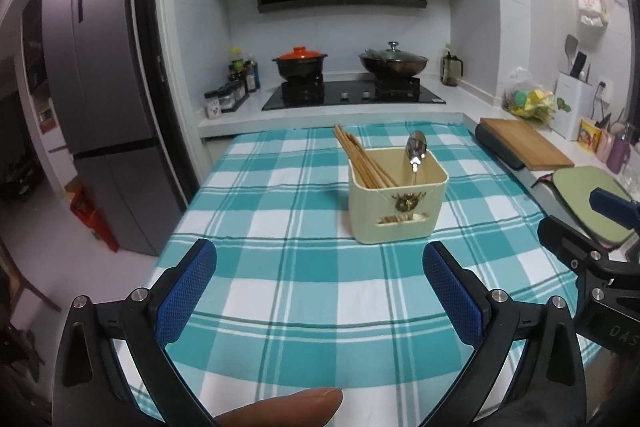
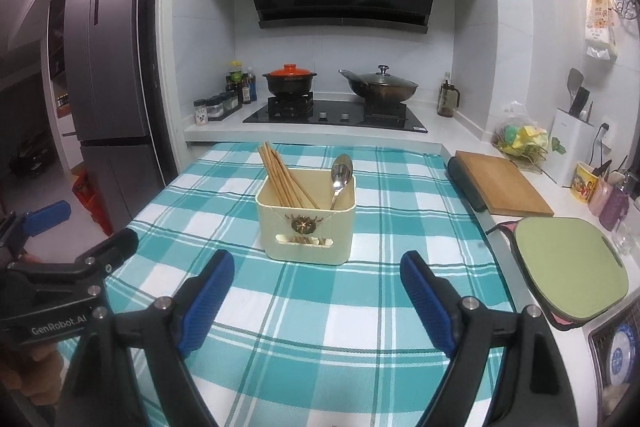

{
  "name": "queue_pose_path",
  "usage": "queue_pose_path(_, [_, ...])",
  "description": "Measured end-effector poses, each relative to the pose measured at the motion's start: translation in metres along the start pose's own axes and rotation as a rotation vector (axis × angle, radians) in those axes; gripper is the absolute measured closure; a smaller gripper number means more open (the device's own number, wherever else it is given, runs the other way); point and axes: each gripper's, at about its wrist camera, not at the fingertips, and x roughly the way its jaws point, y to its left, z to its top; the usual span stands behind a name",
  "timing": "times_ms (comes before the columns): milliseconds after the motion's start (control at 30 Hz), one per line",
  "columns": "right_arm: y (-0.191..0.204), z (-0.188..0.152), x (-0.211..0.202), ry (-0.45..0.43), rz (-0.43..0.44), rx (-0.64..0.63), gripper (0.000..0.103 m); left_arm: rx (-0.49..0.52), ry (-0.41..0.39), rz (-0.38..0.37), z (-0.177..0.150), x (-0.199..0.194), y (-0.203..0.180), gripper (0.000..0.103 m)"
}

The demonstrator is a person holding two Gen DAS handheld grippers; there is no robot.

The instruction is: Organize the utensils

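We are seeing the cream plastic holder (image 2: 306,227), boxy with rounded corners, sitting mid-surface on the teal checked cloth (image 2: 320,327); wooden chopsticks (image 2: 280,181) and a shiny metal spoon (image 2: 340,177) are leaning inside. We are holding the left tongs (image 1: 320,283) and right tongs (image 2: 316,287) spread wide, gripping nothing.

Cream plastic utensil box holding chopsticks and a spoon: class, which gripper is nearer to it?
Right, slightly. The right gripper faces the cream plastic utensil box squarely, just short of it; the left gripper sits off to its left.
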Motion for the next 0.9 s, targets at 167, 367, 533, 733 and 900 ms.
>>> queue_pose_path(167, [0.003,0.001,-0.014,0.003,0.010,-0.005,0.016,-0.010,-0.002,-0.017,0.000,-0.008,0.001,0.000])
queue_pose_path(367, [0.008,0.003,-0.023,-0.009,-0.014,-0.013,0.016,-0.019,0.016,-0.020,0.002,-0.011,0.003,0.000])
queue_pose_path(533, [0.011,0.003,-0.026,-0.008,-0.029,-0.017,0.016,-0.019,0.023,-0.013,0.001,-0.011,0.003,0.000])
queue_pose_path(733, [0.013,0.003,-0.028,-0.005,-0.023,-0.025,0.016,-0.022,0.027,-0.024,0.002,-0.012,0.002,0.000])
queue_pose_path(900, [0.016,0.003,-0.030,-0.014,-0.029,-0.024,0.016,-0.020,0.026,-0.015,0.003,-0.013,0.003,0.000])
